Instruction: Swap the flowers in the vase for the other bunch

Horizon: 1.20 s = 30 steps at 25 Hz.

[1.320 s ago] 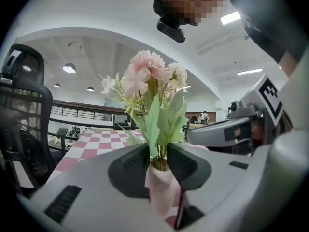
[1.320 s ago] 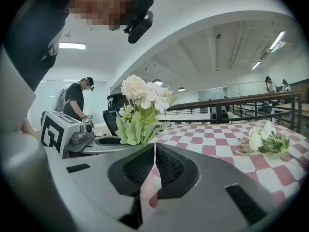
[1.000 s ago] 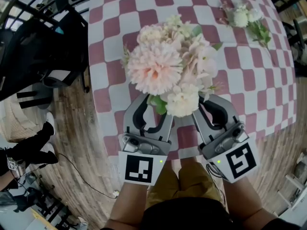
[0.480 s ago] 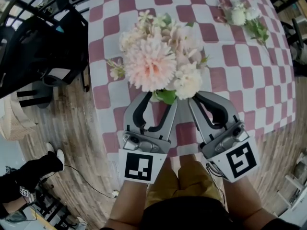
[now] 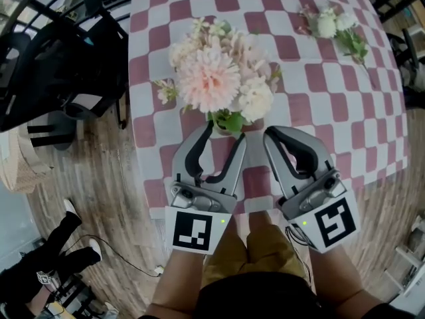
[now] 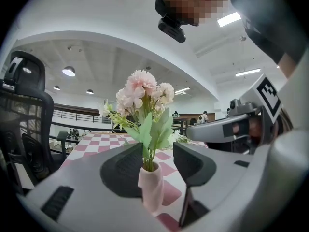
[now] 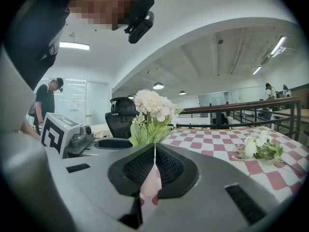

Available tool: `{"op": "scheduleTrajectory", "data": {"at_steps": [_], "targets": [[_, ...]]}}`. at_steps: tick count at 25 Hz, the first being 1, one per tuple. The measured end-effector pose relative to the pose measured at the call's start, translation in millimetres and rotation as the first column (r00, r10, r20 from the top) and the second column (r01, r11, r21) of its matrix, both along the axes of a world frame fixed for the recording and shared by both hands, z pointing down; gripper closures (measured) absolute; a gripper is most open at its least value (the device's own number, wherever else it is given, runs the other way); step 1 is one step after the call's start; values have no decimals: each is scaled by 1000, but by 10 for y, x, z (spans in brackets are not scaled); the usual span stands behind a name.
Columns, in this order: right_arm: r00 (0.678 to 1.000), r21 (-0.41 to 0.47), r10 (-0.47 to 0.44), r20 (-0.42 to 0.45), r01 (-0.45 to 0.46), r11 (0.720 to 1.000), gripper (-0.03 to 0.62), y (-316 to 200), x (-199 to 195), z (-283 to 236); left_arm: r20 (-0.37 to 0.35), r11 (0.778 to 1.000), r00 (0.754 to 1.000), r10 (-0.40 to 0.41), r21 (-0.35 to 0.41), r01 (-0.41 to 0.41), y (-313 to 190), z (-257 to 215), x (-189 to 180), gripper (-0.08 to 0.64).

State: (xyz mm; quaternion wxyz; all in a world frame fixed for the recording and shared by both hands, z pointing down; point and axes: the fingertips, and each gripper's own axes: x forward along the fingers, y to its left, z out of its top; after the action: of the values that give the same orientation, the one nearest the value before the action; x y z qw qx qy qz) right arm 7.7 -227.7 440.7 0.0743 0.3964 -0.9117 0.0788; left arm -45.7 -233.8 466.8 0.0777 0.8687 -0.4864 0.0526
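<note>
Facing the table [image 5: 312, 98], you hold both grippers at lower centre of the head view. Your left gripper [image 5: 224, 137] has just been opening its jaws; they stand released, with the vase [image 6: 150, 190] in the gap and the pads clear of it. Your right gripper [image 5: 272, 137] is clenched on nothing. The pink bunch [image 5: 212, 78] sits in the vase at centre; the other bunch [image 5: 335, 25] lies upper right.

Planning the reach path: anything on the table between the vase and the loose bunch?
Nothing: in the head view only bare checked tablecloth lies between the vase and the loose bunch.
</note>
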Motion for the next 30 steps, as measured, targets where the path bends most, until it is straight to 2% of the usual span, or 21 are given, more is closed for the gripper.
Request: {"op": "scheduleTrajectory", "data": {"at_steps": [12, 30], "targets": [[999, 46, -32, 2, 32, 998, 555, 113, 25, -285, 12, 999, 1000, -1, 48, 0, 144, -369, 51, 364], [999, 164, -37, 6, 35, 986, 555, 276, 77, -1071, 13, 989, 999, 30, 145, -32, 272, -1126, 97, 401]]}}
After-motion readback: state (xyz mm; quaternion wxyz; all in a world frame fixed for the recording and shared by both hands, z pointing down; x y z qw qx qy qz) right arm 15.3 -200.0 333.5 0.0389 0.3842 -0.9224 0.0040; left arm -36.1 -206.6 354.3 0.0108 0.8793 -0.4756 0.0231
